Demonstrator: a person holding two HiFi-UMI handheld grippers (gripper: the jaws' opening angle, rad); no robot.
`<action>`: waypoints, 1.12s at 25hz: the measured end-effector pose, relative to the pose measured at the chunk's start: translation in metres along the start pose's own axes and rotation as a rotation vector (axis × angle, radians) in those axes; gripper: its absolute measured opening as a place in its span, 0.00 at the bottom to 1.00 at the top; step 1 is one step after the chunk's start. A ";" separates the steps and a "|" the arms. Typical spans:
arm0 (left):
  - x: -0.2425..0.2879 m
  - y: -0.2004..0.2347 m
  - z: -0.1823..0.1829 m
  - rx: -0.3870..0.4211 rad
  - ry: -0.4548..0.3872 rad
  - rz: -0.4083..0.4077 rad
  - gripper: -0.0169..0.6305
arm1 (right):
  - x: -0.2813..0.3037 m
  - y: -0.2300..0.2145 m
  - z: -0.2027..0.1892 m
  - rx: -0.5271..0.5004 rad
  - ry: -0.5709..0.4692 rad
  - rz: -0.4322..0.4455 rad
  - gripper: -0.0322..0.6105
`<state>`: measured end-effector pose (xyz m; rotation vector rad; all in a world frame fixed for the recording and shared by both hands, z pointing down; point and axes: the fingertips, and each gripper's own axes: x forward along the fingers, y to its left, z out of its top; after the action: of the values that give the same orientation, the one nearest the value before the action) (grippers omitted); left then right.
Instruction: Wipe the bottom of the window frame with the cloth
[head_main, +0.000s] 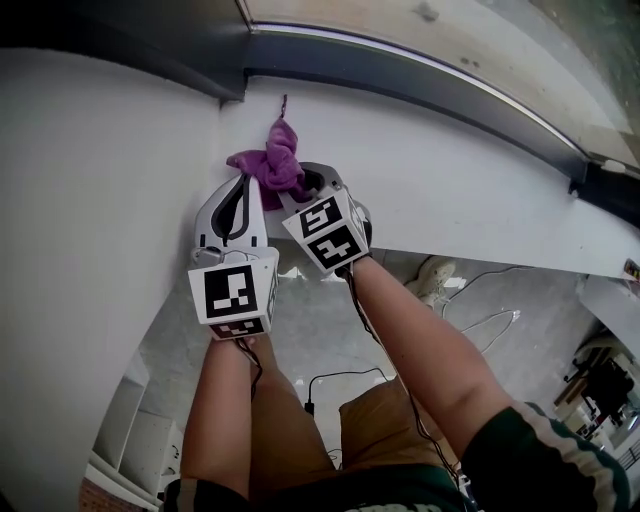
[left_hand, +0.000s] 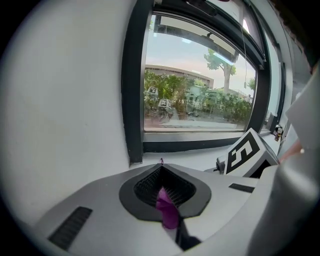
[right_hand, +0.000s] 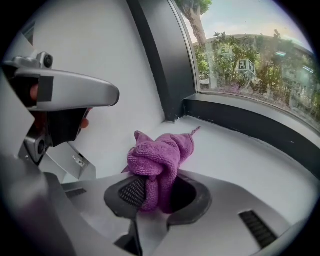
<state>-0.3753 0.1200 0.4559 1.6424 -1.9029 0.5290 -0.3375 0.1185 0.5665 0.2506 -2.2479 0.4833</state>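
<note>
A purple cloth (head_main: 272, 160) lies bunched on the white sill (head_main: 450, 190), close to the left corner of the dark window frame (head_main: 400, 75). Both grippers sit side by side at the cloth. My left gripper (head_main: 243, 180) is shut on a corner of it, and a purple fold (left_hand: 167, 207) shows between its jaws. My right gripper (head_main: 302, 186) is shut on the main bunch of the cloth (right_hand: 157, 155), which bulges out over its jaws. The frame's bottom rail (left_hand: 200, 146) runs just beyond the grippers, and it shows again as the bottom rail (right_hand: 250, 122).
A white wall (head_main: 100, 200) closes the left side next to the frame's upright (left_hand: 132, 90). The sill stretches away to the right. Below its edge are the floor, cables (head_main: 480, 325) and a shoe (head_main: 432, 278). The left gripper's body (right_hand: 65, 95) crowds the right gripper view.
</note>
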 end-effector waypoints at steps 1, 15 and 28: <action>-0.001 0.002 0.000 -0.004 -0.001 0.002 0.04 | 0.001 0.001 0.001 -0.003 0.001 0.000 0.22; -0.005 0.006 0.003 0.002 0.003 0.008 0.04 | 0.005 0.007 0.008 0.038 -0.034 0.045 0.22; -0.033 -0.025 0.053 0.047 -0.050 -0.015 0.04 | -0.070 0.003 0.073 -0.028 -0.172 0.040 0.22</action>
<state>-0.3568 0.1075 0.3922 1.7141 -1.9262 0.5349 -0.3417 0.0920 0.4694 0.2409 -2.4298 0.4668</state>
